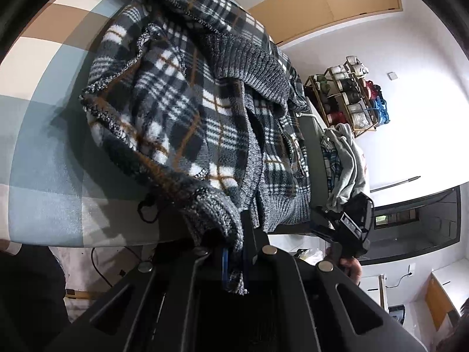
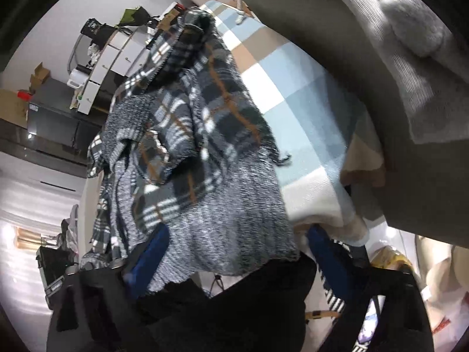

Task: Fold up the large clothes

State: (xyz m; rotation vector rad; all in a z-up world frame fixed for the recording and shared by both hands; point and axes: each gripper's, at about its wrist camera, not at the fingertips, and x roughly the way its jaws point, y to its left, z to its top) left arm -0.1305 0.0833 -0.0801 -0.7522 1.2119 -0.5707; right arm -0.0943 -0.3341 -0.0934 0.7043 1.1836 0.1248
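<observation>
Left tool (image 1: pixel 234 252) is seen pressed together, pinching the grey ribbed hem of the plaid fleece garment (image 1: pixel 176 111). Right tool (image 2: pixel 231 249) is spread – the hem hangs between its blue pads (image 2: pixel 152 252), ungripped. Beyond, the garment is draped across the checked bed cover (image 1: pixel 52 58).

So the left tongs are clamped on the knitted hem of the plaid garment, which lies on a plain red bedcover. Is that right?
Not quite. The left tongs do clamp the plaid garment's knitted hem, but the bedcover is checked in pale blue, tan and white, not red. The left wrist view shows it.
</observation>
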